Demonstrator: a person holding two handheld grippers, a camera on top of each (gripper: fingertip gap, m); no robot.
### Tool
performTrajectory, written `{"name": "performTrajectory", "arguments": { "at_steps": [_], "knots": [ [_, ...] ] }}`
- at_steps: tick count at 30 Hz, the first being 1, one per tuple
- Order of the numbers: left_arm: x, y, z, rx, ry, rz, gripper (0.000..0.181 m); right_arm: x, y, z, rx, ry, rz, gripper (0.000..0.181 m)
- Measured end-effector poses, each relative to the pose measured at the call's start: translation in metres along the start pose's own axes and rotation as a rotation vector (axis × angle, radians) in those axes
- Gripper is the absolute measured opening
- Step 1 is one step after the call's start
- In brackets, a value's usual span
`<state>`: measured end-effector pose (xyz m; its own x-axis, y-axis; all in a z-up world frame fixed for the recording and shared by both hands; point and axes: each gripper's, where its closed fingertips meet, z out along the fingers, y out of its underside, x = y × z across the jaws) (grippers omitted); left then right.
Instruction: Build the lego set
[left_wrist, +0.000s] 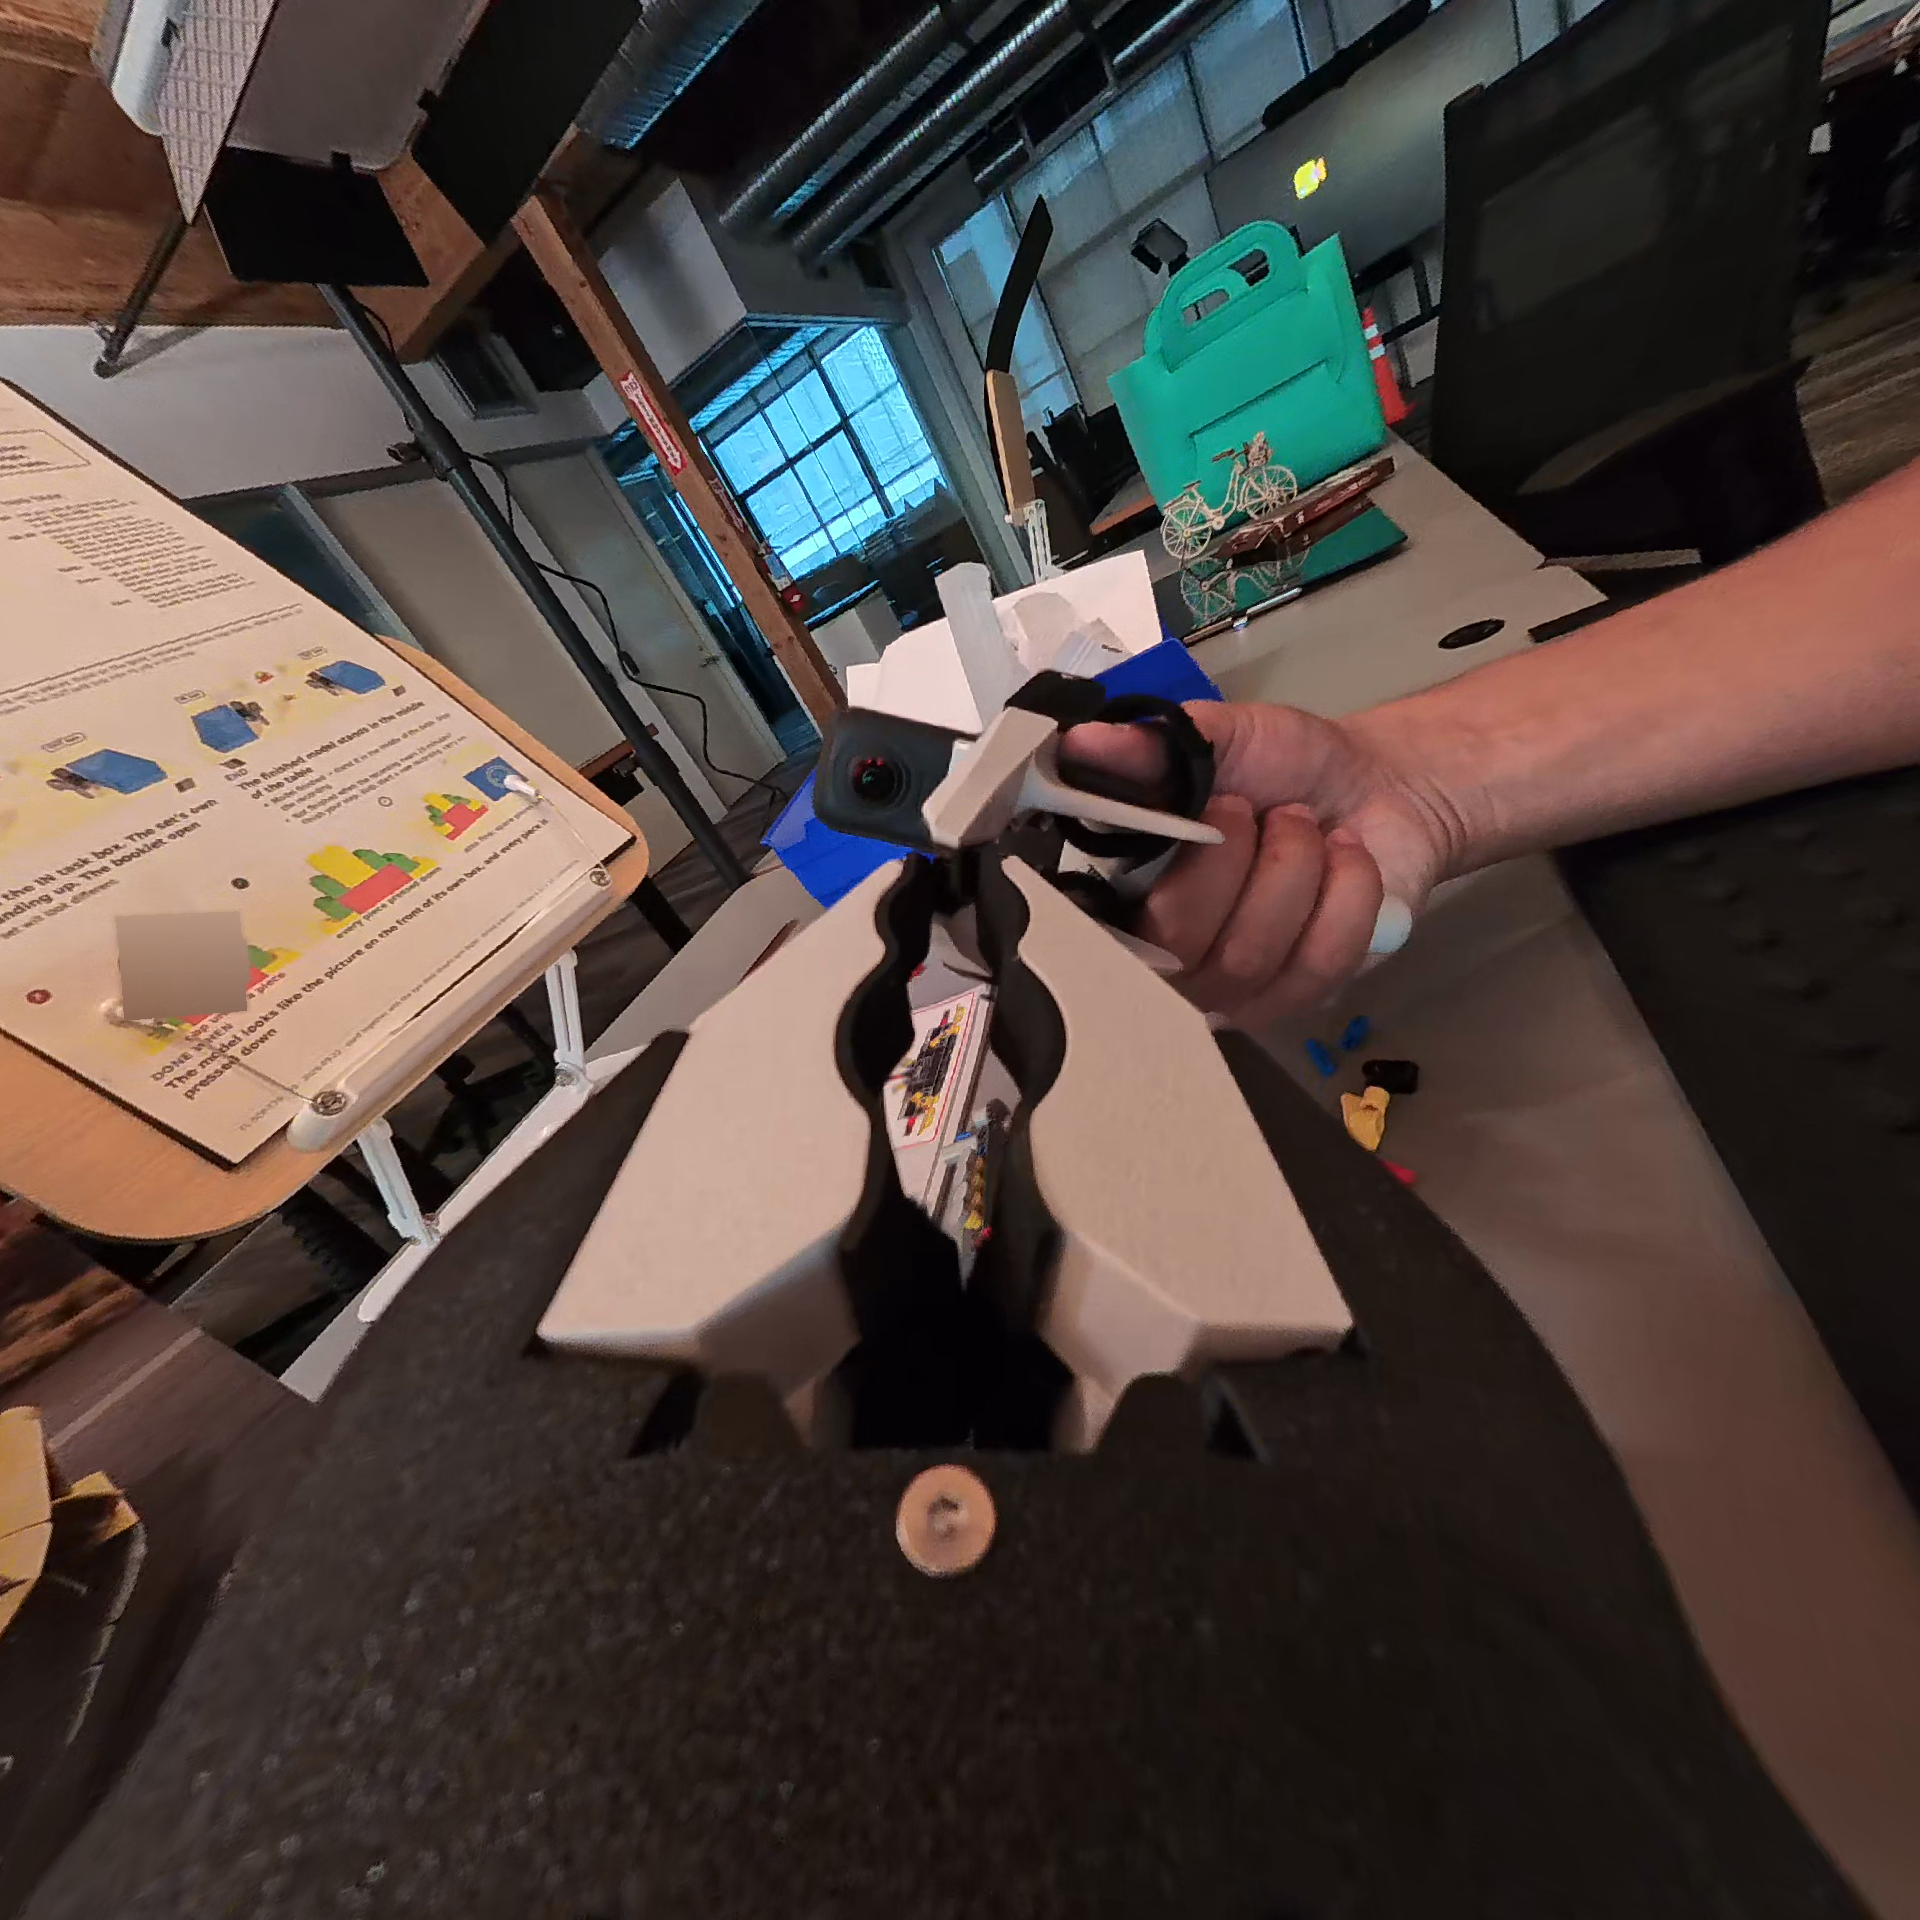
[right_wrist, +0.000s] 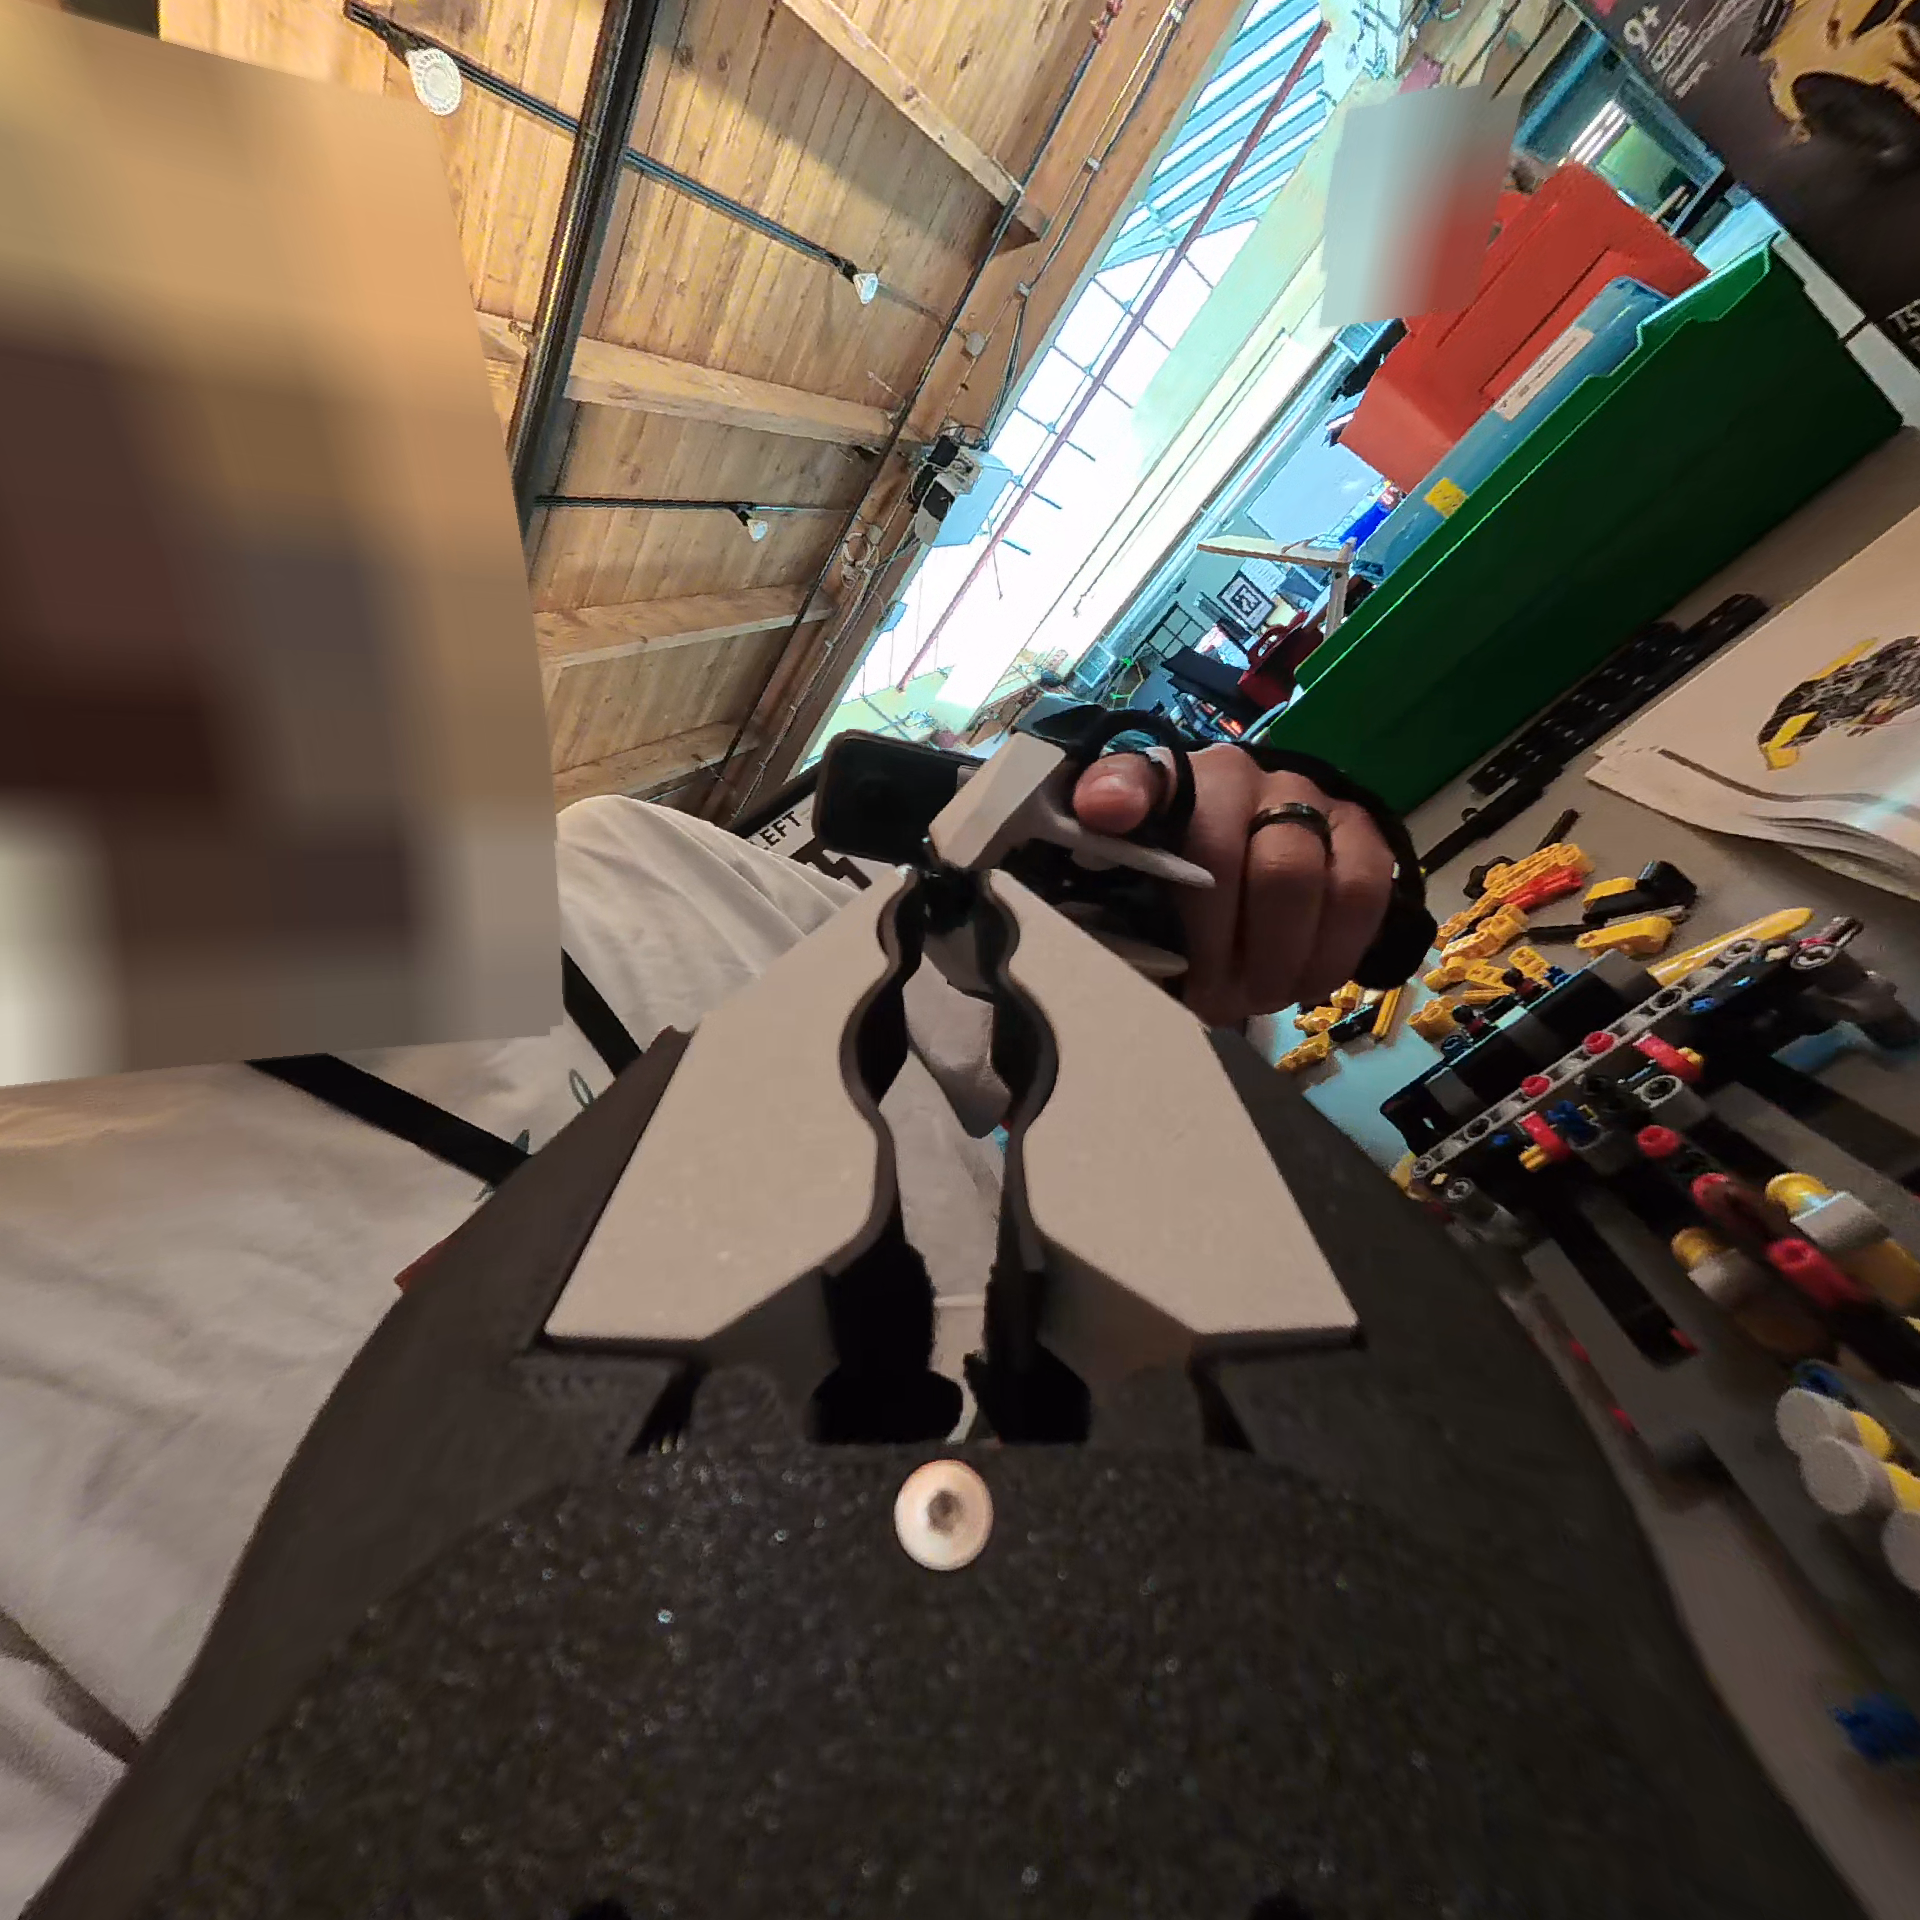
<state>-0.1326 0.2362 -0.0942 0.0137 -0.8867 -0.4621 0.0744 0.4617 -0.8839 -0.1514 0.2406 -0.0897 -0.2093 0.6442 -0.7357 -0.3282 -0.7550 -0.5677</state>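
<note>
While both grippers met tip to tip, the left gripper (left_wrist: 951, 883) and right gripper (right_wrist: 948, 891) each pinched one tiny black piece (right_wrist: 943, 885); slow, straight pushing seemed best.

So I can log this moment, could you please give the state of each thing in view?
Left tongs: nearly shut, tip to tip with the right tongs.
Right tongs: nearly shut; anything pinched is too small to tell.
Model: partly built, lying on the table.
Loose pieces: scattered, unattached.
Booklet: flat on the table.
Blue box: open, white paper inside.
Board: propped at a tilt.
</note>
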Motion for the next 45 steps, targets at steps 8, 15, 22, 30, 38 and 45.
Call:
{"name": "performTrajectory", "arguments": {
  "at_steps": [8, 15, 22, 30, 38, 45],
  "knots": [
    [-0.002, 0.005, 0.001, -0.049, -0.036, 0.101, 0.006, 0.003, 0.002, 0.0, -0.025, 0.018, 0.008, 0.008],
    [0.003, 0.012, 0.003, -0.104, -0.039, 0.146, 0.007, 0.009, 0.006, -0.005, -0.055, 0.064, -0.007, 0.006],
    [0.003, 0.016, 0.002, -0.134, -0.014, 0.129, 0.007, 0.014, 0.002, -0.012, -0.062, 0.154, -0.064, 0.015],
    [-0.001, 0.021, 0.001, -0.151, -0.002, 0.048, 0.007, 0.019, -0.022, -0.052, -0.004, 0.505, -0.453, 0.023],
    [-0.003, 0.021, 0.0, -0.135, 0.01, 0.006, 0.006, -0.003, -0.005, -0.044, -0.104, 0.725, -0.796, 0.02],
    [-0.009, 0.035, 0.002, -0.247, -0.088, 0.222, 0.006, 0.027, 0.004, -0.018, -0.131, 0.732, -0.46, 0.032]
  ]
}}
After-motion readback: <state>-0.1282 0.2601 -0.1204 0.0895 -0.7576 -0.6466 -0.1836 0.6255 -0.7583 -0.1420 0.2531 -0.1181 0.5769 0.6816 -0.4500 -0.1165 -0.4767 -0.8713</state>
